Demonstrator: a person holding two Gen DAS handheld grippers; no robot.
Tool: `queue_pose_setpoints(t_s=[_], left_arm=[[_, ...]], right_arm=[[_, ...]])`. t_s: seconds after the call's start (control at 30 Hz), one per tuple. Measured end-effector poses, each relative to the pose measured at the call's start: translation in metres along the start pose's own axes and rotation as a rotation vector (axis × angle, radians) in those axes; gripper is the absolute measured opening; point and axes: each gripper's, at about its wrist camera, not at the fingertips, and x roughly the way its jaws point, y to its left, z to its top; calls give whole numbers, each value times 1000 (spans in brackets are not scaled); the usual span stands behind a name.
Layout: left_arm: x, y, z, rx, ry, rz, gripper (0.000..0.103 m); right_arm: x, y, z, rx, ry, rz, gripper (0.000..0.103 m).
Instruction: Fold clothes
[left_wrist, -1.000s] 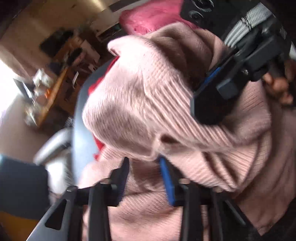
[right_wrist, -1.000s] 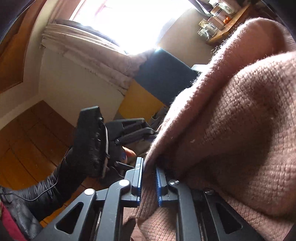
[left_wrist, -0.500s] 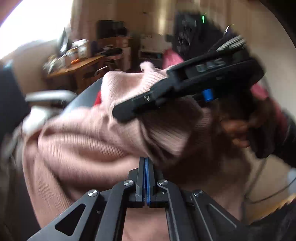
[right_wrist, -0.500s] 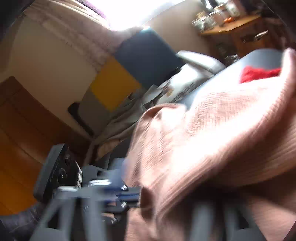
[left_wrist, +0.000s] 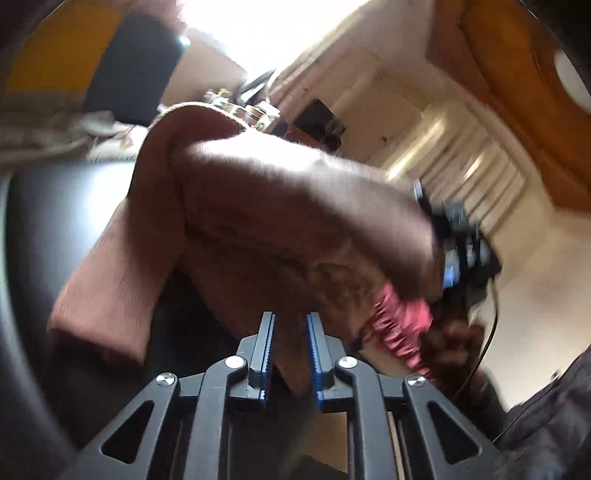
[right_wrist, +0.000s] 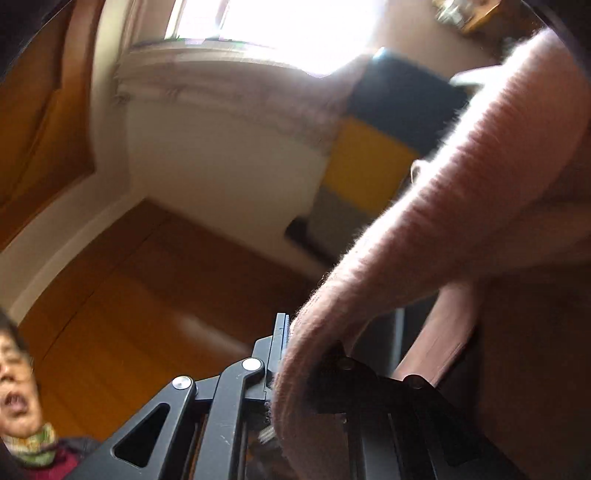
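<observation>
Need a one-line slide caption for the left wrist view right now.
Left gripper fingers pinching a fold of the pink knit sweater, lifted above a dark surface; motion-blurred.

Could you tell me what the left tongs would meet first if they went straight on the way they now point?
Most likely the pink sweater: the left tongs already have its fabric between their fingers, and its bulk hangs directly ahead. Depth is blurred, so what lies beyond is unclear.

Two wrist cameras, tilted up, close on the knit

Each looks along its own fingers; both share the pink sweater (left_wrist: 280, 206) (right_wrist: 461, 206) and the bright window (right_wrist: 288, 29).
</observation>
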Motion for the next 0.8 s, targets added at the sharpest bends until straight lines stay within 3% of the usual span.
queue_pose_setpoints(t_s=[0.1,0.23,0.37,0.47,0.53,0.7,0.8], left_arm=[[-41,-4,-27,-77,-33,-12,25],[-71,-9,-67,-111,1,39,34],[-70,-8,-90,-110,46,187,37],[-51,-14,-98,-64,94,329,38],[-35,-14,-95,-40,107,370,39],[-15,-23,-101,-55,131,388,58],[-6,-8,-106,-121,143,421,62]], right_arm=[[7,9,-48,23,78,-29,11],[4,-9,-109,112,155,-143,12],[6,-19,-152,146,209,-256,14],[7,-27,-167,152,219,-352,14],[6,-32,-169,151,216,-415,14],[4,-36,-173,138,212,-527,14],[0,-41,-172,145,200,-574,14]])
